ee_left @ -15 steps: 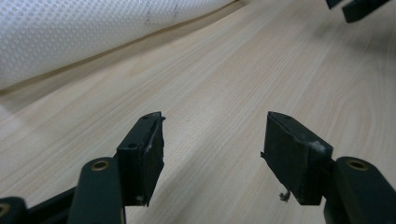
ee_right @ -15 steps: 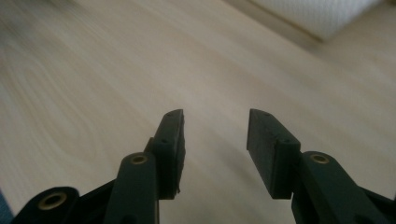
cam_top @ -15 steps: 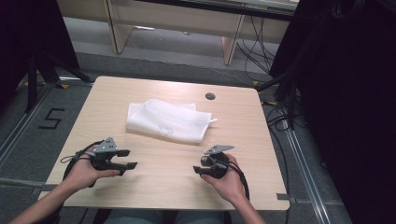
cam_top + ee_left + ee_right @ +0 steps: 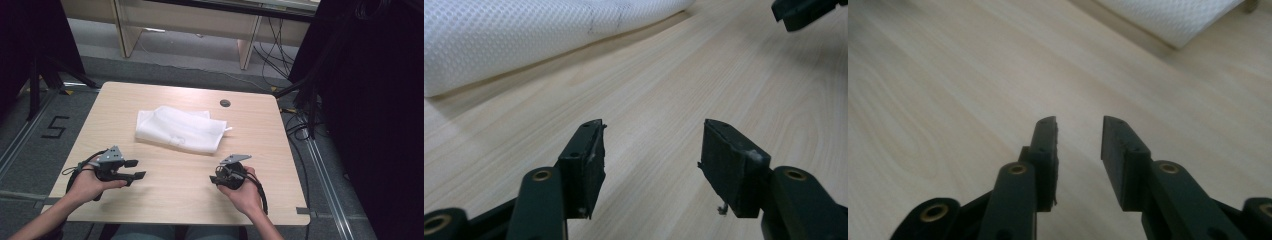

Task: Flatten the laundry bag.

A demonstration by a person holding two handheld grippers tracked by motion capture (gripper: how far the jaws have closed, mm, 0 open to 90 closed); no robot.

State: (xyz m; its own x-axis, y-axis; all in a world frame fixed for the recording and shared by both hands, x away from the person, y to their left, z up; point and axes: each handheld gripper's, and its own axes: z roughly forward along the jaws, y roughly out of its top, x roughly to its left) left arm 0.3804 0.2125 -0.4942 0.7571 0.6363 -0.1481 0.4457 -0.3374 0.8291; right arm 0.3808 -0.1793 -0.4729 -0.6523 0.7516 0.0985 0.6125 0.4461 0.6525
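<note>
1. A folded white cloth (image 4: pixel 180 129) lies flat on the wooden tabletop (image 4: pixel 165 190), a little behind the middle and nearer the left edge than the right. Its long side runs roughly across the table, and a small tab sticks out at its right end.
2. The left gripper (image 4: pixel 134 169) is held low near the front left corner, in the person's left hand (image 4: pixel 87 184). Its two black jaws point toward the right edge and stand spread apart with nothing between them.
3. In the left gripper view the bare wood shows through the gap between the jaws. The cloth (image 4: pixel 524 35) lies well ahead at the upper left, apart from both pads, and its dimpled weave is plain to see.
4. The right gripper (image 4: pixel 216 179) sits near the front edge, right of the middle, in the person's right hand (image 4: pixel 245 192). A grey three-cornered plate tops it.
5. In the right gripper view its jaws stand partly apart, a narrower gap than on the left, and only bare wood lies between them. A corner of the cloth (image 4: pixel 1178 17) shows at the upper right, well ahead of the tips.
6. A tip of the right gripper (image 4: pixel 804 12) shows at the upper right corner of the left gripper view.
7. Neither gripper touches the cloth; both stay in front of it, toward the person.
8. A small dark round cap (image 4: pixel 225 103) sits in the tabletop near the back edge, just behind the cloth's right end.
</note>
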